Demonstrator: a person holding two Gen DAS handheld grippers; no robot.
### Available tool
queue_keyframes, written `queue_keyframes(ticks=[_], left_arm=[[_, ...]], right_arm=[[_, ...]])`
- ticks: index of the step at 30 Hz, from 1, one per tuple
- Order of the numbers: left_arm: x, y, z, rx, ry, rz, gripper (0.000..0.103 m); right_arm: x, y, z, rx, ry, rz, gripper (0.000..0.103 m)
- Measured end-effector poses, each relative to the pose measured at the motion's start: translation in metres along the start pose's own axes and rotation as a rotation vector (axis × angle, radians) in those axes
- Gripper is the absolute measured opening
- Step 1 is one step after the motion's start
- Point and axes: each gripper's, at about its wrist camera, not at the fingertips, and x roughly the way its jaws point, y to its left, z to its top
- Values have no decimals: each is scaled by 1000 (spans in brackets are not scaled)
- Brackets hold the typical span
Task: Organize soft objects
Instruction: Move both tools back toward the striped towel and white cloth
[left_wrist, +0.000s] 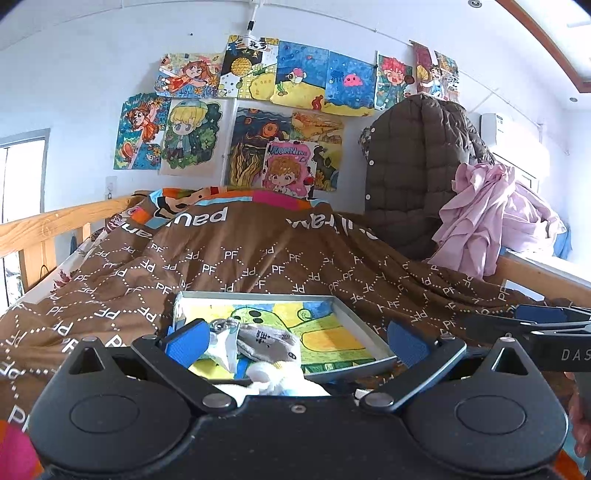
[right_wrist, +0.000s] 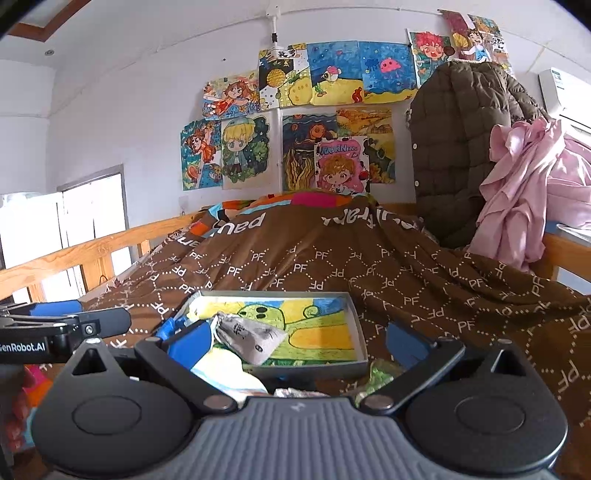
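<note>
A shallow grey tray with a colourful drawing inside lies on the brown quilt. A grey patterned sock rests at the tray's near left. White soft cloth lies in front of it. My left gripper is open, its blue pads on either side of the sock and cloth. My right gripper is open just before the tray's near edge, its left pad close to the sock. A green crumpled item lies by the tray's near right corner.
The brown "PF" quilt covers the bed, humped behind the tray. A wooden rail runs along the left. A brown puffer coat and pink clothes hang at right. Drawings cover the wall.
</note>
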Motion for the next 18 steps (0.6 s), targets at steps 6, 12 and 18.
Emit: queue_keyframes(ticks=[6, 12, 18], left_arm=[[-12, -4, -17, 7, 9, -3, 102], [-14, -2, -34, 14, 55, -23, 102], [-14, -2, -48, 33, 94, -28, 102]], right_arm=[[-9, 8, -21, -53, 34, 0, 103], [-15, 14, -41, -79, 59, -8, 103], [-13, 14, -56, -74, 102, 7, 103]])
